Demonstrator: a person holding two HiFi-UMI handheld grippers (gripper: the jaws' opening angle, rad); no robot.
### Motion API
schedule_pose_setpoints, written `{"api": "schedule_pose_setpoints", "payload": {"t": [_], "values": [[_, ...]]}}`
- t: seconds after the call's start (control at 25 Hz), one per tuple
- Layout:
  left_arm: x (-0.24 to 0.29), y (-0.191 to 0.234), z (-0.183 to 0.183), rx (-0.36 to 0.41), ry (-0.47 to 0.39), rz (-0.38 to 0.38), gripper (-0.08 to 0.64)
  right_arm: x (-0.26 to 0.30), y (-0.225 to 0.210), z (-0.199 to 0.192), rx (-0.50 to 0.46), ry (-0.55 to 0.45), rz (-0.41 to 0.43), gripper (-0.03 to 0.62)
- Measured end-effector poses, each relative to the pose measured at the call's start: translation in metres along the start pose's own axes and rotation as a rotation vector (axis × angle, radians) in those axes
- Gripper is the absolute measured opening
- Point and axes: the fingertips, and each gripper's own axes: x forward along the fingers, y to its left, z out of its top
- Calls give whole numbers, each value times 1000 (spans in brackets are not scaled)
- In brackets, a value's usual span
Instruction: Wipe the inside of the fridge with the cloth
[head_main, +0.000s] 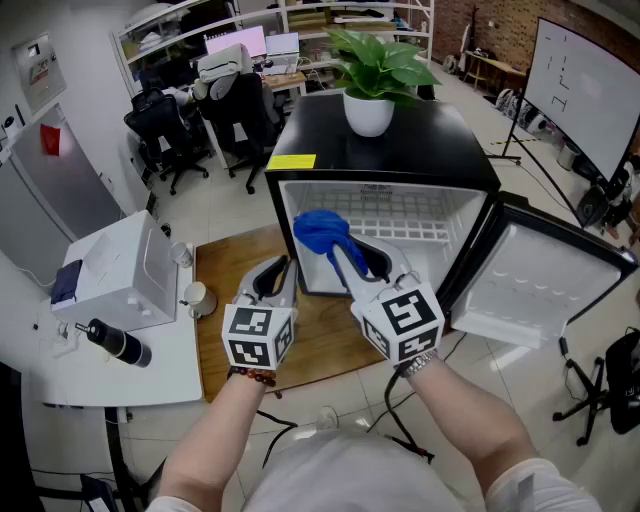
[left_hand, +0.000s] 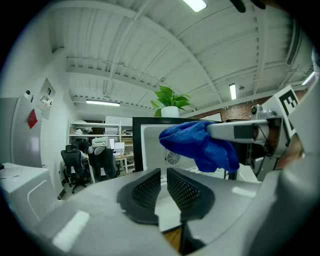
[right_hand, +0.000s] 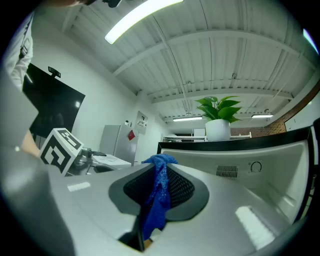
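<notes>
Head view: right tool (head_main: 345, 262) clamps blue cloth (head_main: 318, 230) at its tips, bunch leading toward open fridge (head_main: 440, 150) just ahead, ready for wiping; left tool (head_main: 282, 270) closed, empty, alongside, out of way.

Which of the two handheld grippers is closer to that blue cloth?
Right. The right gripper is clamped on the blue cloth in front of the open fridge; the left gripper, shut and empty, sits just to its left, clear of the cloth.

We see an office: swivel chairs (head_main: 160, 125) and desk monitors (head_main: 236, 42) behind the fridge (head_main: 440, 140), a whiteboard (head_main: 585, 80) to its right.
</notes>
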Motion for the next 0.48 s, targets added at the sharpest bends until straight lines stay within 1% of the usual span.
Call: {"api": "schedule_pose_setpoints", "payload": {"t": [0.16, 0.48], "values": [[15, 18, 2, 14, 5, -7, 56, 28, -4, -1, 9, -18, -4, 64], [42, 44, 0, 37, 11, -31, 78, 73, -16, -11, 43, -52, -28, 64]]}}
